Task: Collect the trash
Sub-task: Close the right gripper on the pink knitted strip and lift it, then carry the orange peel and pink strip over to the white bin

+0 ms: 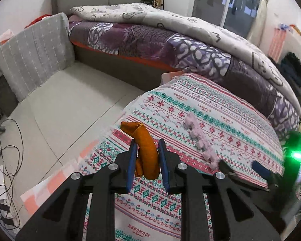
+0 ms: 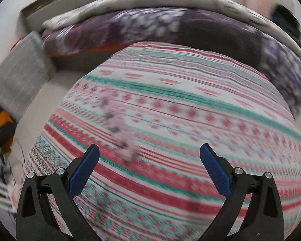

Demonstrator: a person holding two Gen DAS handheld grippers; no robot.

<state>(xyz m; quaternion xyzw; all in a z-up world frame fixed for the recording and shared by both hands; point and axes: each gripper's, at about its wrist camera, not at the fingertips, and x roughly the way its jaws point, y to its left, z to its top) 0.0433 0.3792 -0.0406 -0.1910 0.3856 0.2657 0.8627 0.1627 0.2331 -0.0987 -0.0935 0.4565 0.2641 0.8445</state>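
Left gripper: fingers pinching an orange fabric scrap, lifted off the patterned cloth over the worktop. Pink fuzzy yarn strip lies on the cloth just right of it. Right gripper: fingers spread, nothing between them, above the cloth; view blurred.

Orange felt scrap, long and folded, hanging clamped between blue pads, bent top end sticking up and leaning left, lifted clear above the patterned cloth. Fluffy pink scrap, a knobbly strip, lying diagonally on that cloth, just right of the orange one.
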